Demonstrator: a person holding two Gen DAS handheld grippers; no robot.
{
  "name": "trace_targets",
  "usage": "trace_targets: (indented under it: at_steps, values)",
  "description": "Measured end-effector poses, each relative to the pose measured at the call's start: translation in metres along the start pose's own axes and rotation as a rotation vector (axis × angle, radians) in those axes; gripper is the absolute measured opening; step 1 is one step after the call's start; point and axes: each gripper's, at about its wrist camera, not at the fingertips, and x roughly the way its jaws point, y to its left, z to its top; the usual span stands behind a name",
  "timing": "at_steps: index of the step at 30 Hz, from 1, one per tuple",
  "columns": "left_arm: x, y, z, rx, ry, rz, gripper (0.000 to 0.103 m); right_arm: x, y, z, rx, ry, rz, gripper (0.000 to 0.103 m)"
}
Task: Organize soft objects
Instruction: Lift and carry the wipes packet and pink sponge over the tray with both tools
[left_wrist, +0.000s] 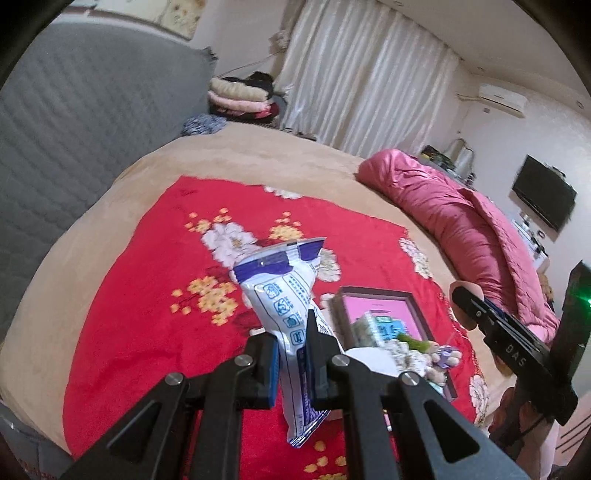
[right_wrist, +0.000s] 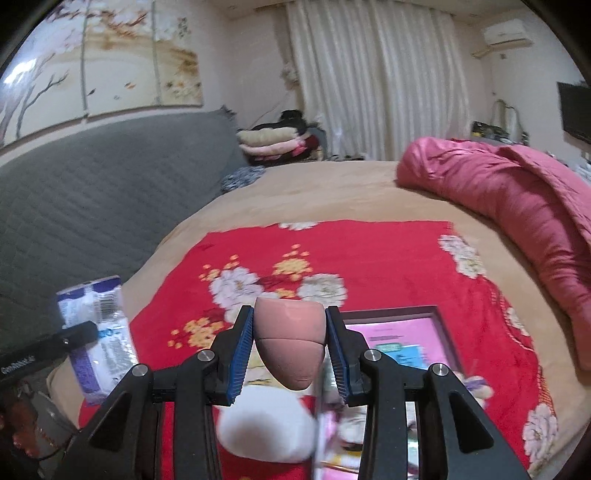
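My left gripper (left_wrist: 291, 354) pinches a white-and-purple packet (left_wrist: 284, 291) upright above the red floral blanket (left_wrist: 140, 295). My right gripper (right_wrist: 290, 343) clamps a pink egg-shaped sponge (right_wrist: 290, 339). Beyond lies a dark-framed box (right_wrist: 399, 314), then a pink quilt (right_wrist: 517, 192).

A crinkled white-and-purple plastic packet (left_wrist: 282, 306) is standing nearly upright above the red floral blanket, its sealed top leaning toward one o'clock. A smooth, pink, egg-shaped sponge (right_wrist: 290, 341) is hanging with its narrow tip toward six o'clock. Small plush toys (left_wrist: 417, 356), perhaps flowers, are lying in the dark-framed pink-lined box (left_wrist: 373, 295) at three o'clock of the packet.
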Motion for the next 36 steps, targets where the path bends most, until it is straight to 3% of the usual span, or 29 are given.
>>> trace_targets:
  at_steps: [9,19,23,36]
  values:
    - [0.009,-0.077,0.02,0.109,-0.034,-0.082,0.011,-0.025,-0.072,-0.008,0.071,-0.001,-0.089,0.04]
    - [0.043,-0.156,0.025,0.206,-0.044,-0.166,0.011,-0.029,-0.118,-0.032,0.133,0.036,-0.113,0.04]
    - [0.073,-0.18,0.023,0.261,0.001,-0.165,0.011,-0.024,-0.127,-0.041,0.132,0.061,-0.119,0.04]
    - [0.192,-0.22,-0.001,0.298,0.236,-0.148,0.011,-0.01,-0.147,-0.067,0.145,0.133,-0.121,0.04]
